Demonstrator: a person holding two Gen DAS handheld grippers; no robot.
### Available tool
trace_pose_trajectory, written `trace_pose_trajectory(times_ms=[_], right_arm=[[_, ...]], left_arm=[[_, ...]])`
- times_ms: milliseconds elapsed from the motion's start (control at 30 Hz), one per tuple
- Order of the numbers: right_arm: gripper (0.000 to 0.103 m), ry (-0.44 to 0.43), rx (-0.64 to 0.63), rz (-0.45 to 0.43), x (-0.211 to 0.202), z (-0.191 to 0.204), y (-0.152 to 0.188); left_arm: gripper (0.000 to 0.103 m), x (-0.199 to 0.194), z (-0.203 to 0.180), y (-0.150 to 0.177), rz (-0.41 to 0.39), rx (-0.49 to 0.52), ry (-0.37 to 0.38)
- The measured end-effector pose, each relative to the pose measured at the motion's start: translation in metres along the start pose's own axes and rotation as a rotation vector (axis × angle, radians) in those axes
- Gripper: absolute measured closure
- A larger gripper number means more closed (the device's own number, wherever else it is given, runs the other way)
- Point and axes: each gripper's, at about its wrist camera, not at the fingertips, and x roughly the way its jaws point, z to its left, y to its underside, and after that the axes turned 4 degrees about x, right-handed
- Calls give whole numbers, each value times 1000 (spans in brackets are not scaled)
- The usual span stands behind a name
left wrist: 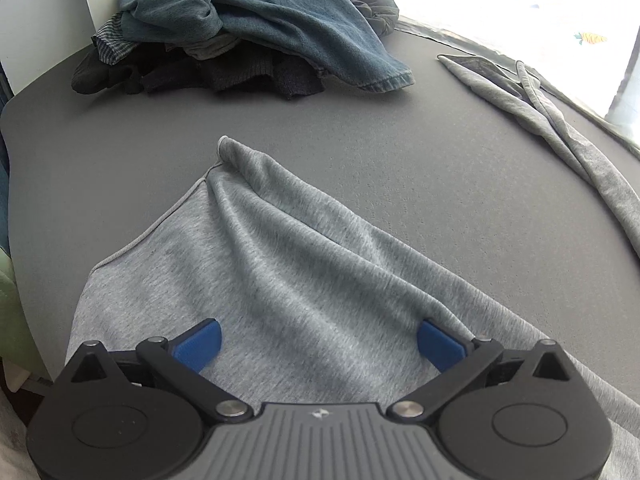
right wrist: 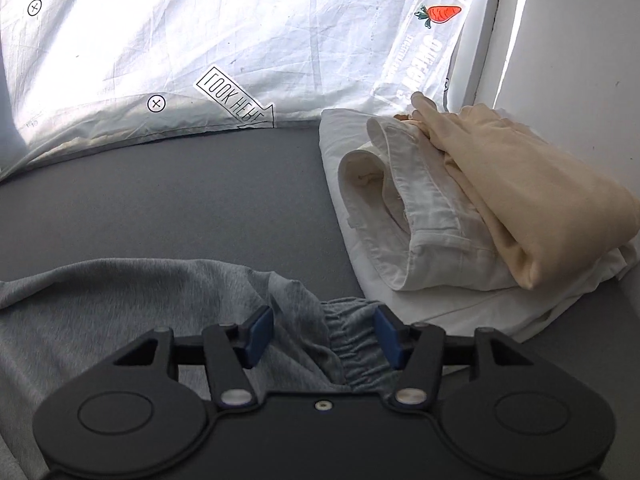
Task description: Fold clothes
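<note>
A light grey sweatpants garment [left wrist: 280, 248] lies rumpled on the dark grey table [left wrist: 360, 128]. My left gripper [left wrist: 318, 342] is open just above its cloth, blue pads [left wrist: 200, 344] wide apart, nothing held. Another grey part of the garment [left wrist: 560, 120] trails along the table's right side. In the right wrist view my right gripper [right wrist: 324, 338] is open over the gathered elastic waistband [right wrist: 352, 344] of the grey garment [right wrist: 120, 300], with the cloth lying between the blue pads [right wrist: 260, 336], not pinched.
A pile of unfolded clothes, blue denim [left wrist: 280, 20] over dark items [left wrist: 200, 72], sits at the table's far left. A folded stack of white [right wrist: 420, 220] and beige [right wrist: 540, 200] garments lies at the right. A white printed sheet [right wrist: 200, 40] hangs behind the table edge.
</note>
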Motion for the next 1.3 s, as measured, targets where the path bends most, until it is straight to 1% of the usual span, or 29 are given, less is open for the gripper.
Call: trace_pose_trajectory(times_ms=[33, 67, 167, 200, 233, 300, 333, 367, 433, 467, 500, 533, 567, 600, 700, 767, 800, 833, 900, 933, 967, 1000, 1033, 1100, 1167, 1200, 1300], right_arm=[[67, 12, -24, 8, 5, 2, 0], [68, 10, -33, -4, 7, 4, 1], [84, 26, -31, -34, 12, -3, -11], [89, 65, -22, -53, 13, -8, -17], [101, 125, 1, -72, 16, -13, -24], [103, 232, 50, -100, 22, -25, -39], [103, 246, 85, -89, 26, -33, -45], [103, 246, 116, -84, 29, -40, -51], [103, 186, 155, -105, 23, -49, -58], [102, 171, 157, -120, 16, -46, -58], [95, 140, 149, -127, 8, -41, -55], [81, 107, 140, -128, 1, -34, -50], [74, 73, 134, -131, -6, -26, -42], [64, 39, 128, -132, -13, -18, -34], [64, -59, 115, -93, -30, 15, -5], [61, -113, 120, -67, -41, 35, 15], [54, -137, 121, -51, -44, 48, 25], [51, -159, 119, -35, -48, 60, 34], [51, -190, 100, -3, -53, 79, 46], [46, -204, 88, 8, -56, 89, 52], [41, -215, 72, 10, -59, 99, 56], [27, -224, 58, 9, -61, 107, 60], [15, -231, 51, 5, -61, 112, 64], [13, -221, 38, -14, -61, 120, 70], [6, -201, 23, -39, -61, 127, 75], [0, -197, 11, -56, -59, 130, 79], [0, -191, 7, -119, -59, 131, 86]], left_arm=[[0, 0, -1, -1, 2, -4, -8], [0, 0, -3, -2, 5, -8, -16], [0, 0, -2, -4, 16, -21, -19], [0, 1, -2, -4, 18, -22, -19], [0, 1, -2, -4, 21, -22, -19], [0, 0, -1, -4, 21, -24, -17], [0, 0, -1, -4, 19, -25, -17], [0, 0, -1, -3, 16, -25, -17], [0, 0, 0, -2, 12, -27, -15], [0, 0, 0, -2, 9, -29, -15], [0, 0, 0, -1, 7, -31, -15], [0, 0, -2, 0, 2, -33, -17], [0, 0, -2, 0, 0, -34, -18], [0, 0, -2, 0, -3, -35, -19], [0, 0, -2, -1, 5, -36, -19], [0, 1, -1, -3, 14, -37, -16], [0, 1, -1, -3, 17, -37, -14], [0, 1, 0, -4, 20, -35, -12], [0, 2, 1, -6, 30, -32, -7], [0, 2, 2, -7, 38, -29, -4], [0, 3, 2, -8, 47, -27, 0], [0, 3, 3, -10, 56, -24, 4], [0, 4, 3, -12, 66, -23, 7], [0, 6, 4, -15, 86, -16, 13], [0, 8, 5, -19, 105, 1, 26], [0, 9, 6, -21, 113, 14, 36], [0, 12, 8, -27, 138, 57, 67]])
